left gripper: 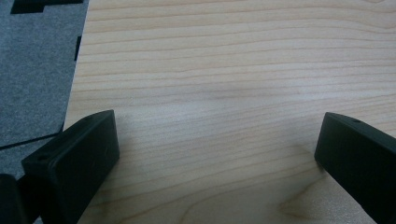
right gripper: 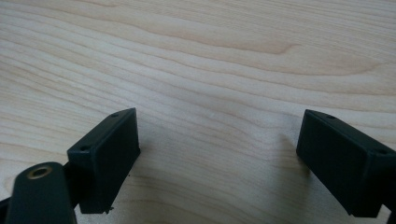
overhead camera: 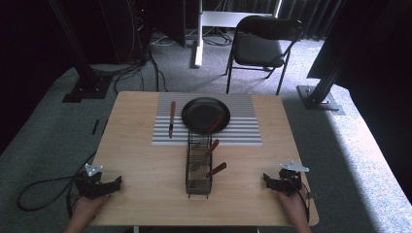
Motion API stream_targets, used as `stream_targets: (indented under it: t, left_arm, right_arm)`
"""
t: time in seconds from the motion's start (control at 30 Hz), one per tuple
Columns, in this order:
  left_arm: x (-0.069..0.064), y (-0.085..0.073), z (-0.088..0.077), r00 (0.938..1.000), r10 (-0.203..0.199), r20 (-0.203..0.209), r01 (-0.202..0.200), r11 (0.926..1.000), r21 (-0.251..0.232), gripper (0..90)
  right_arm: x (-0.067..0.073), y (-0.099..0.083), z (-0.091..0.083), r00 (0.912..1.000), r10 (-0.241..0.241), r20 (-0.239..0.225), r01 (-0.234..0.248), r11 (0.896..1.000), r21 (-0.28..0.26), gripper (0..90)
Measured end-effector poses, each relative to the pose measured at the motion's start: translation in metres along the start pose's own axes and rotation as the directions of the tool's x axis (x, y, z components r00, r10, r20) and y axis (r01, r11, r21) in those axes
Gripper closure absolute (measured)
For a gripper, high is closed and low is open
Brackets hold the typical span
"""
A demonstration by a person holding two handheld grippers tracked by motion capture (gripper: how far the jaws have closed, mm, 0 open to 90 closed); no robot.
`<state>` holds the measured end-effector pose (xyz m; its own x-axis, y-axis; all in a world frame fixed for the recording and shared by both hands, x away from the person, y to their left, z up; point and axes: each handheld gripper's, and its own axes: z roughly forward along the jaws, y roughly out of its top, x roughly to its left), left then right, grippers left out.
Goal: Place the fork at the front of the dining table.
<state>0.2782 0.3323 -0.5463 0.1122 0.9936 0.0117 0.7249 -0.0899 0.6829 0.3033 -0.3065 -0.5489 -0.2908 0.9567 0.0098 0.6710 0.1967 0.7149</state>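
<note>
A black wire basket (overhead camera: 198,167) stands at the middle of the wooden table (overhead camera: 145,165) and holds utensils with brown handles (overhead camera: 216,169). Behind it a black pan (overhead camera: 206,114) rests on a striped mat (overhead camera: 243,121), with a brown-handled knife (overhead camera: 172,119) to its left. My left gripper (overhead camera: 116,183) lies at the table's front left corner, open, nothing between its jaws. In the left gripper view the left gripper (left gripper: 217,140) has bare wood between its jaws. My right gripper (overhead camera: 266,178) rests open at the front right, also over bare wood in the right gripper view (right gripper: 218,135).
A black folding chair (overhead camera: 262,46) stands beyond the table's far edge. Dark frame posts (overhead camera: 80,63) and cables sit on the grey carpet at the left and right. A cable (overhead camera: 39,187) trails from the left gripper onto the floor.
</note>
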Motion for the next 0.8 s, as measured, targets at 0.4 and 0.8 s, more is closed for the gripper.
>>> stream_targets:
  t: [0.4, 0.8]
  left_arm:
    - [0.0, 0.0, 0.0, 1.0, 0.0, 0.0, 0.0, 1.0, 0.0, 0.0]
    - [0.0, 0.0, 0.0, 1.0, 0.0, 0.0, 0.0, 1.0, 0.0, 0.0]
  right_arm:
    - [0.012, 0.011, -0.005, 0.999, -0.022, -0.038, 0.024, 0.998, 0.06, 15.2]
    - [0.035, 0.043, -0.017, 0.992, -0.028, -0.123, 0.027, 1.0, -0.011, 18.0]
